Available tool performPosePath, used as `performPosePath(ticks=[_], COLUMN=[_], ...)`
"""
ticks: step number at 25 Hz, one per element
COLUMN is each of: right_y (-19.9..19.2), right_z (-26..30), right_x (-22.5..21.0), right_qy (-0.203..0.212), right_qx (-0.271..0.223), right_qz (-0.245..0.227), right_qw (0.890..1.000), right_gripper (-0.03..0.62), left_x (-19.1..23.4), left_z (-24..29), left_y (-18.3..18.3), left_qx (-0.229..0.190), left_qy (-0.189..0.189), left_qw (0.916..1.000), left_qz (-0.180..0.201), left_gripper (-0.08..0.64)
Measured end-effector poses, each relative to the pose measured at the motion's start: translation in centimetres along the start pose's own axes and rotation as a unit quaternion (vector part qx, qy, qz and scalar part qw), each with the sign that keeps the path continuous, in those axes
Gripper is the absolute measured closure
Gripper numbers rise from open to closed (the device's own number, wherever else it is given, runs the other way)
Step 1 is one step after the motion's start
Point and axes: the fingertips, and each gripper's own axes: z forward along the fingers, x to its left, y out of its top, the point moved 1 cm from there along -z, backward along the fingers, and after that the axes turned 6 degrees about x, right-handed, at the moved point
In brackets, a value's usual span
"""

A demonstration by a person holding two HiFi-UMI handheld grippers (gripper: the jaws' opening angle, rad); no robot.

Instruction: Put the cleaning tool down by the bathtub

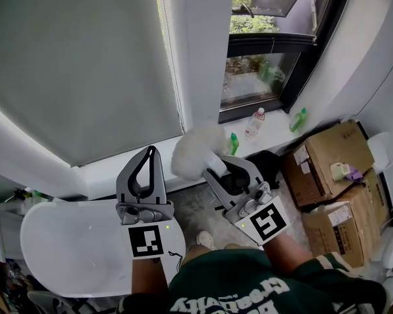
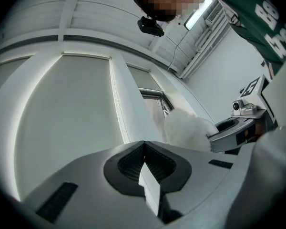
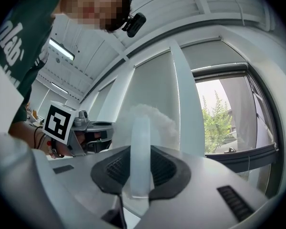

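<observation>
Gripping the cleaning tool (image 1: 198, 150) by its handle, right tongs (image 1: 214, 168) flank closed left tongs (image 1: 149, 151).

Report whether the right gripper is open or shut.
Shut: the right gripper clamps the pale plastic handle of the fluffy white cleaning tool.

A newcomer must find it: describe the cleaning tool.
Find the white bathtub by the window. Just right of it, the right gripper is shut on the cleaning tool. Its fluffy white head sets it apart from the bottles behind it.
</observation>
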Motion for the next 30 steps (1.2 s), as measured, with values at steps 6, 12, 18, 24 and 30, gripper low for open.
performPosePath(ticks=[6, 12, 18, 24, 30], right_y=[-0.6, -1.1, -1.5, -1.9, -1.9], right_z=[0.6, 1.4, 2.3, 2.3, 2.0], right_x=[-0.3, -1.0, -1.0, -0.9, -0.4], right_qy=[-0.009, -0.021, -0.026, -0.016, -0.004], right_qx=[0.01, 0.017, 0.02, 0.022, 0.025], right_qz=[0.002, 0.004, 0.011, 0.014, 0.015], right_qw=[1.0, 1.0, 0.999, 1.0, 1.0], right_gripper=[0.5, 0.5, 0.5, 0.5, 0.5], left_x=[0.4, 1.0, 1.8, 2.1, 1.3], left_z=[0.6, 1.3, 1.2, 1.0, 0.7], left_y=[-0.7, -1.3, -2.1, -2.4, -2.1], left_qx=[0.001, 0.004, 0.009, 0.015, 0.022], left_qy=[-0.008, -0.013, -0.013, -0.001, -0.001], left_qw=[1.0, 0.9999, 0.9998, 0.9998, 0.9997], left_qz=[-0.004, -0.009, -0.009, -0.016, -0.011], left_gripper=[0.554, 0.554, 0.554, 0.554, 0.554])
